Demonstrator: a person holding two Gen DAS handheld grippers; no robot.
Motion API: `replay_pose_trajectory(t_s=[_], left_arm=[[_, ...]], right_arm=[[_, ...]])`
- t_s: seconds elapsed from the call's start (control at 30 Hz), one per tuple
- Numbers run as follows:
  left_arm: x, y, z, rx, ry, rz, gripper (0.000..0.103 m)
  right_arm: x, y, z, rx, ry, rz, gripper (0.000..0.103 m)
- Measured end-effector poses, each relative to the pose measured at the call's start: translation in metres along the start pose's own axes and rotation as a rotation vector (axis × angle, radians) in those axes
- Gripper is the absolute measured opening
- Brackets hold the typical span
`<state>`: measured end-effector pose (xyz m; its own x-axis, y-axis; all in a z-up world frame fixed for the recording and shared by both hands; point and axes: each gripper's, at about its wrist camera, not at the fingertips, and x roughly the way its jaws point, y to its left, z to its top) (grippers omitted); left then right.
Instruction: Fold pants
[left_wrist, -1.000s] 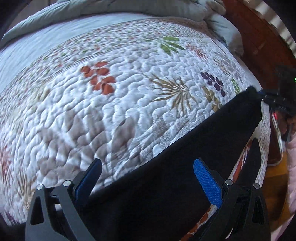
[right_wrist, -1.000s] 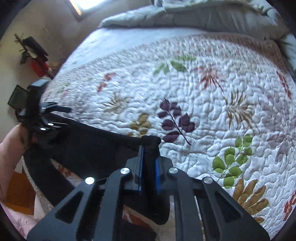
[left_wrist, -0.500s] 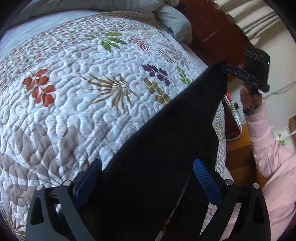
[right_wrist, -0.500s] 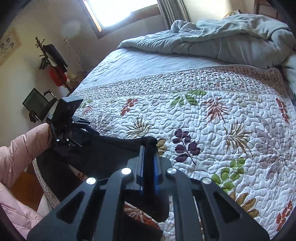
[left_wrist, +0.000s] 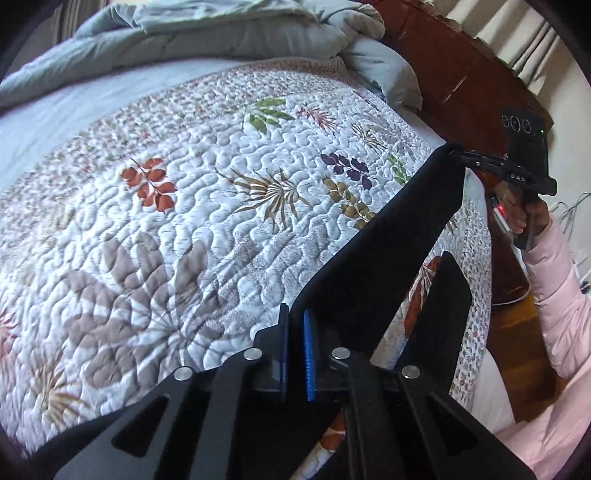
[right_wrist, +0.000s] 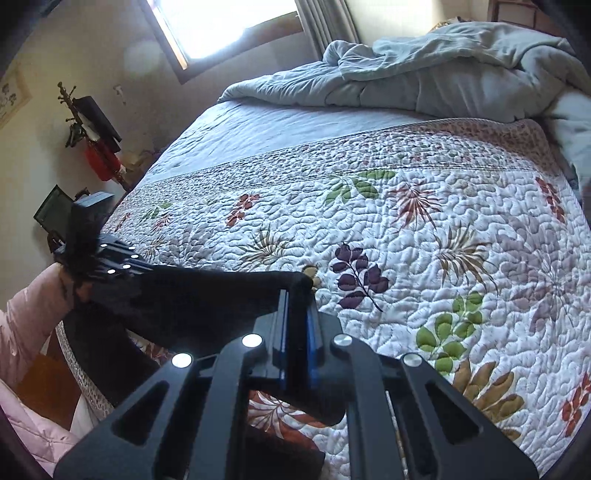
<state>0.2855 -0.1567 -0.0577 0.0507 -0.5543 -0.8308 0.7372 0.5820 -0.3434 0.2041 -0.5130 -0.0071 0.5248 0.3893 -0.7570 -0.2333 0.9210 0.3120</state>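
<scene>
While both tools pinch cloth: left gripper (left_wrist: 294, 345) and right gripper (right_wrist: 295, 332) each clamp an end of the black pants (left_wrist: 388, 258), stretched taut, lower right, above the quilt (left_wrist: 184, 221). No fold visible; folding all remains.

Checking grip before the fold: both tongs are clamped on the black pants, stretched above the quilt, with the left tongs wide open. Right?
Not quite. The left tongs are shut on the black pants, as the left wrist view shows. The right tongs also clamp them above the quilt.
</scene>
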Motion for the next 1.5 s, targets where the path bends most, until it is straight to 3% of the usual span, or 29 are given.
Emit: replay_pose_trajectory(t_s=[0.2, 0.3, 0.43, 0.57, 0.63, 0.67, 0.77, 0.8, 0.87, 0.9, 0.93, 0.97, 1.0, 1.07, 1.17, 1.33, 1.5], left_arm=[[-0.028, -0.087, -0.057, 0.084, -0.071, 0.169, 0.007], [-0.021, -0.116, -0.096, 0.104, -0.034, 0.204, 0.007], [0.000, -0.134, -0.151, 0.070, 0.040, 0.232, 0.007], [0.026, -0.129, -0.188, -0.010, 0.073, 0.295, 0.008], [0.027, -0.125, -0.195, -0.061, 0.031, 0.294, 0.008], [0.026, -0.123, -0.196, -0.082, 0.020, 0.290, 0.009], [0.024, -0.121, -0.196, -0.112, 0.010, 0.292, 0.009], [0.025, -0.123, -0.197, -0.102, 0.011, 0.303, 0.009], [0.025, -0.124, -0.198, -0.099, 0.013, 0.318, 0.010], [0.024, -0.125, -0.198, -0.099, 0.015, 0.325, 0.010], [0.024, -0.124, -0.198, -0.099, 0.017, 0.330, 0.010], [0.025, -0.125, -0.197, -0.100, 0.022, 0.338, 0.010], [0.023, -0.126, -0.197, -0.105, 0.025, 0.350, 0.010], [0.025, -0.129, -0.189, -0.121, 0.027, 0.354, 0.010], [0.014, -0.136, -0.188, -0.127, 0.009, 0.355, 0.010], [0.004, -0.160, -0.187, -0.083, -0.015, 0.362, 0.012], [0.035, -0.157, -0.196, -0.120, 0.045, 0.392, 0.012]], right_arm=[[-0.013, 0.021, -0.041, -0.054, -0.068, -0.101, 0.007], [-0.016, 0.038, -0.078, -0.090, -0.059, -0.135, 0.008], [-0.010, 0.054, -0.138, -0.069, 0.027, -0.167, 0.016], [-0.007, 0.053, -0.183, 0.050, 0.109, -0.173, 0.039], [-0.009, 0.054, -0.197, 0.117, 0.122, -0.138, 0.040], [-0.011, 0.053, -0.203, 0.173, 0.121, -0.096, 0.046], [-0.016, 0.052, -0.211, 0.292, 0.097, 0.020, 0.082], [-0.015, 0.052, -0.210, 0.307, 0.093, 0.033, 0.084], [-0.009, 0.050, -0.207, 0.356, 0.096, 0.074, 0.084], [-0.005, 0.046, -0.205, 0.382, 0.101, 0.079, 0.078], [-0.001, 0.042, -0.203, 0.411, 0.112, 0.087, 0.068], [0.006, 0.037, -0.202, 0.450, 0.129, 0.103, 0.044], [0.010, 0.032, -0.201, 0.481, 0.136, 0.106, 0.029], [0.014, 0.025, -0.199, 0.517, 0.140, 0.115, 0.013], [0.001, 0.027, -0.196, 0.501, 0.101, 0.127, 0.010], [-0.028, 0.041, -0.190, 0.409, 0.070, -0.046, 0.009], [0.009, 0.041, -0.205, 0.381, 0.223, -0.225, 0.014]])
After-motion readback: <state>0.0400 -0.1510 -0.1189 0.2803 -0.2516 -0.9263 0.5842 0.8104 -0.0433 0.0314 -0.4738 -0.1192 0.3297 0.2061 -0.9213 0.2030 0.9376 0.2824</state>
